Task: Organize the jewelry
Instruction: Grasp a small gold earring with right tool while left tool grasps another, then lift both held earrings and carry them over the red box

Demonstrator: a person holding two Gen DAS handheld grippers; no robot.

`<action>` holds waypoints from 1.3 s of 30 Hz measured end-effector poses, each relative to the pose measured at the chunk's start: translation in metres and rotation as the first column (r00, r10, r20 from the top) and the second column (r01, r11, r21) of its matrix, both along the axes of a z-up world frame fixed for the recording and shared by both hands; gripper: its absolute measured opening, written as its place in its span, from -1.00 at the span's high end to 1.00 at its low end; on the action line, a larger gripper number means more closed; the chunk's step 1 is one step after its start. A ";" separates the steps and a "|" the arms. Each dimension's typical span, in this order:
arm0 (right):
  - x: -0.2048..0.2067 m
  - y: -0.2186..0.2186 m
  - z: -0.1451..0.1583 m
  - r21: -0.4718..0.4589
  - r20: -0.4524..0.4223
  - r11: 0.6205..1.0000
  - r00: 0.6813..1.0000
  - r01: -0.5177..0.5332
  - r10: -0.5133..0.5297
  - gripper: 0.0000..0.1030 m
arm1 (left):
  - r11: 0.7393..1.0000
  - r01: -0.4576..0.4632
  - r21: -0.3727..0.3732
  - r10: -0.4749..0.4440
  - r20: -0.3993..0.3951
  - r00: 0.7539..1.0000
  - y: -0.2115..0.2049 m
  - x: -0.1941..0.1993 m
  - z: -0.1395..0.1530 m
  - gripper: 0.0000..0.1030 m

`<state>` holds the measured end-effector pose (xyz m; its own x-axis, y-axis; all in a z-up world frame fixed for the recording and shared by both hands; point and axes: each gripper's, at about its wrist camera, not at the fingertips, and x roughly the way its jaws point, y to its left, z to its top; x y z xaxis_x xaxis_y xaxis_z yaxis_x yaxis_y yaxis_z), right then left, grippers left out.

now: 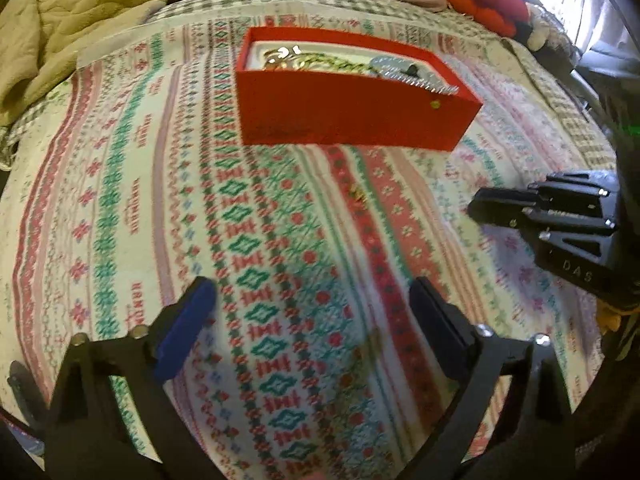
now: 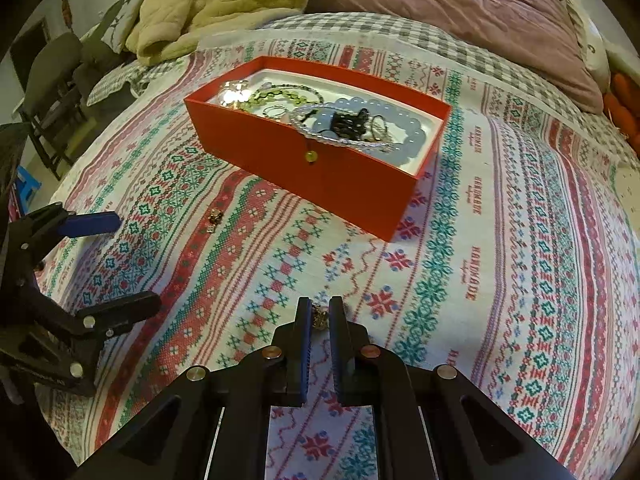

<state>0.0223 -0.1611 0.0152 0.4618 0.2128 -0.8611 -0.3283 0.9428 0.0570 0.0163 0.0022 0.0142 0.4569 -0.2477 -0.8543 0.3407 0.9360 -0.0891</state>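
A red open box (image 2: 340, 176) sits on the patterned bedspread and holds bead bracelets (image 2: 360, 124), rings and green beads; it also shows in the left wrist view (image 1: 352, 116). My right gripper (image 2: 320, 316) is shut on a small gold earring (image 2: 320, 317) just above the bedspread, in front of the box. It shows at the right of the left wrist view (image 1: 486, 210). A second small gold earring (image 2: 215, 218) lies on the bedspread left of the box, faint in the left wrist view (image 1: 358, 196). My left gripper (image 1: 312, 300) is open and empty, seen at the left of the right wrist view (image 2: 132, 262).
A beige quilt (image 2: 224, 4) and a mauve pillow (image 2: 460, 12) lie at the back of the bed. Red and orange items (image 1: 488, 8) sit at the far right. A chair (image 2: 52, 92) stands off the bed's left edge.
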 end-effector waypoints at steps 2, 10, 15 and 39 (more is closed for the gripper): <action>-0.001 -0.003 0.001 0.004 0.002 1.000 1.000 0.003 -0.003 0.84 | 1.000 0.009 -0.017 -0.009 0.011 1.000 -0.003 0.002 0.003 -0.51; -0.005 -0.012 0.007 0.014 0.009 1.000 1.000 0.009 -0.010 0.84 | 0.996 0.066 -0.053 -0.064 0.039 0.997 -0.023 0.013 0.003 0.13; -0.005 -0.016 0.007 0.017 0.006 1.000 1.000 0.014 -0.014 0.84 | 0.997 0.076 -0.032 -0.075 0.043 0.996 -0.035 0.021 -0.001 0.24; -0.007 0.003 -0.004 0.021 -0.029 0.997 0.997 -0.068 0.069 -0.25 | 0.999 0.034 0.006 -0.034 0.042 0.999 -0.034 0.022 -0.001 0.90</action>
